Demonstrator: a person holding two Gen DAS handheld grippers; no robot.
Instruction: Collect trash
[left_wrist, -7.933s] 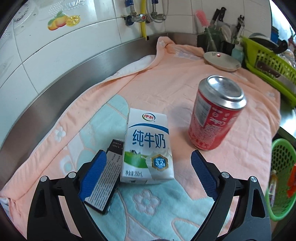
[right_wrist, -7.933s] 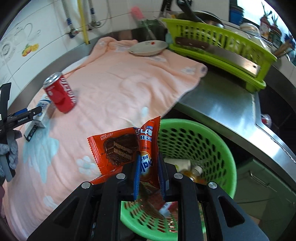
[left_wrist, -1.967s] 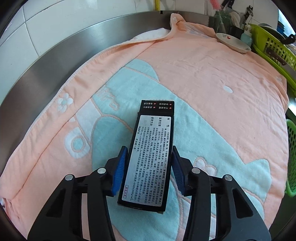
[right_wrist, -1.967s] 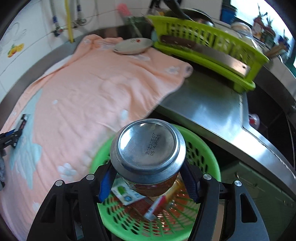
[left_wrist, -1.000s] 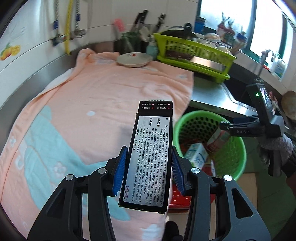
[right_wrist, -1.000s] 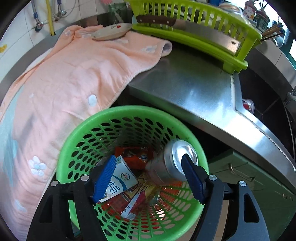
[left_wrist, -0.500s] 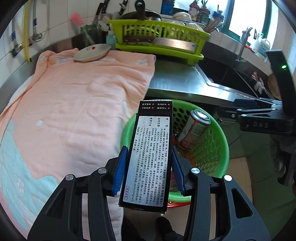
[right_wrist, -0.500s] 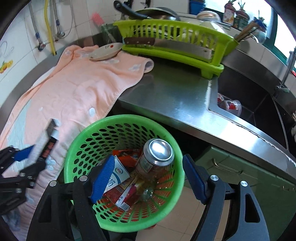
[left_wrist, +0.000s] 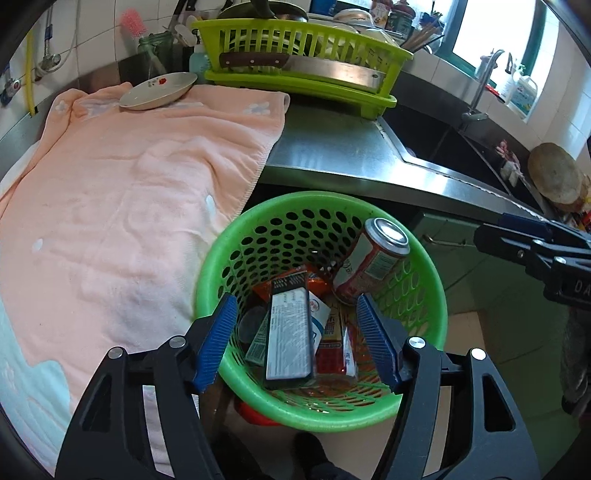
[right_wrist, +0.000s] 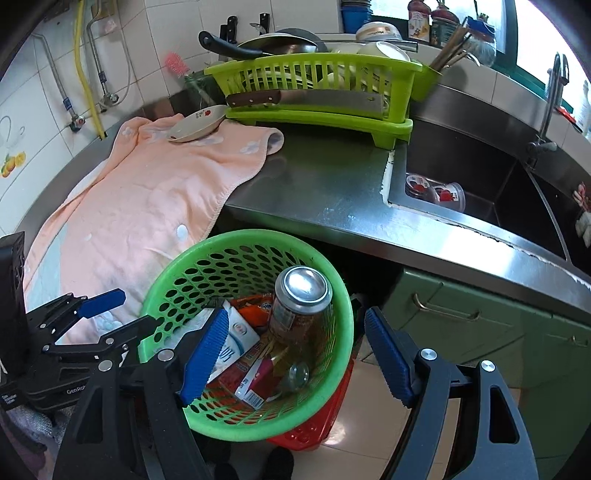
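I'm seeing the black box (left_wrist: 288, 334) lying inside the green basket (left_wrist: 428, 280), on the cartons and wrappers there, with the red can (left_wrist: 373, 267) leaning against the basket's far wall. I'm holding the left gripper (left_wrist: 297, 338) above the basket, fingers spread wide and gripping nothing. My right gripper (right_wrist: 295, 352) is hanging over the basket too, spread and empty. The peach towel (left_wrist: 122, 206) is lying left of the basket.

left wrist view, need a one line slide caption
Open left hand-held gripper above the green basket, black box and red can inside.
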